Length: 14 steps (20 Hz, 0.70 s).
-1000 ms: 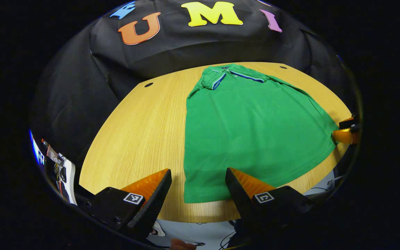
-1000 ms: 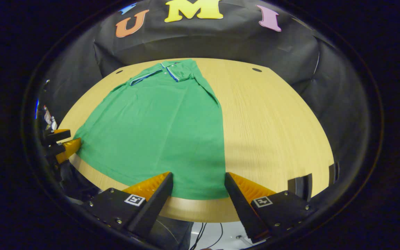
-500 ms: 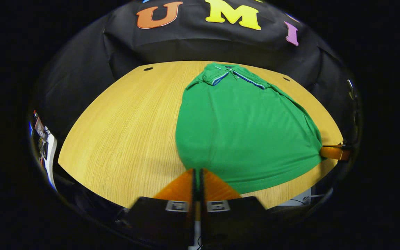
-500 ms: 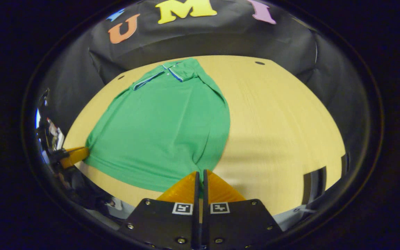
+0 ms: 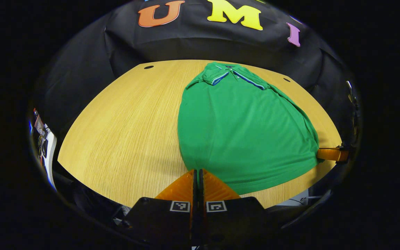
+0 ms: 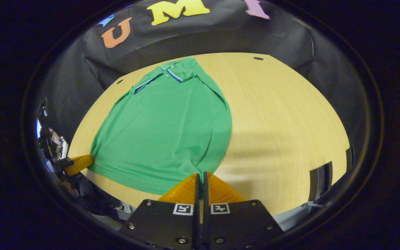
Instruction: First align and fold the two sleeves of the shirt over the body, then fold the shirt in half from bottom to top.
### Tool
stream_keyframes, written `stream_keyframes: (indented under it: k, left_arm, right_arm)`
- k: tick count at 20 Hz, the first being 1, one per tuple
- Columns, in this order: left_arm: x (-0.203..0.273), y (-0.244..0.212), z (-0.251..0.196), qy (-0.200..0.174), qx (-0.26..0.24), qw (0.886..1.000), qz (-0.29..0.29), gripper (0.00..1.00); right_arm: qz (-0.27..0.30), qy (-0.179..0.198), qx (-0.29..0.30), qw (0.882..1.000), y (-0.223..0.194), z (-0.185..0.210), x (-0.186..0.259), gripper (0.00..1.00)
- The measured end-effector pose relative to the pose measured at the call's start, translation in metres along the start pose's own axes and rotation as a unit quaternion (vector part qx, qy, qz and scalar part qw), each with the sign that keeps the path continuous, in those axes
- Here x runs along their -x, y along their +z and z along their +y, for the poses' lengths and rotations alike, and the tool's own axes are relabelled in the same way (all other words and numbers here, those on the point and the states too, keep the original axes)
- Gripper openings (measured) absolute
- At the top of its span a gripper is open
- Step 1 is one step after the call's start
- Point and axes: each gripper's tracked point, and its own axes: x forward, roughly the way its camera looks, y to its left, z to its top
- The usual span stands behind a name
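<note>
Each gripper, left (image 5: 197,171) and right (image 6: 200,173), has its jaws clenched on a near hem corner of the soft green shirt (image 5: 241,128). Beyond the jaws it lies flat on the wood-grain table (image 5: 123,128), striped collar farthest.

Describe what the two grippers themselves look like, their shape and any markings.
Both look alike. The left gripper and right gripper each have two ribbed wedge fingers tapering to a point on blocky black bodies. Each body carries a pair of small square black-and-white tags. Screws dot the right one's body.
</note>
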Motion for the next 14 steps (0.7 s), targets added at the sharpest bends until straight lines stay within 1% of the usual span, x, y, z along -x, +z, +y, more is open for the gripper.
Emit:
stream_keyframes:
  k: [5, 10, 14]
  left_arm:
    - [0.002, 0.013, 0.004, -0.003, 0.031, 1.000, 0.001, 0.03]
    - [-0.002, 0.043, 0.006, 0.003, 0.017, 1.000, -0.014, 0.03]
    - [-0.013, 0.073, 0.009, 0.005, 0.024, 0.999, -0.024, 0.03]
  right_arm:
    - [-0.012, 0.011, -0.005, 1.000, 0.024, 0.002, 0.003, 0.04]
    - [-0.026, 0.021, 0.005, 0.999, 0.057, 0.010, -0.002, 0.04]
    - [-0.037, 0.029, 0.011, 0.999, 0.090, 0.015, -0.014, 0.04]
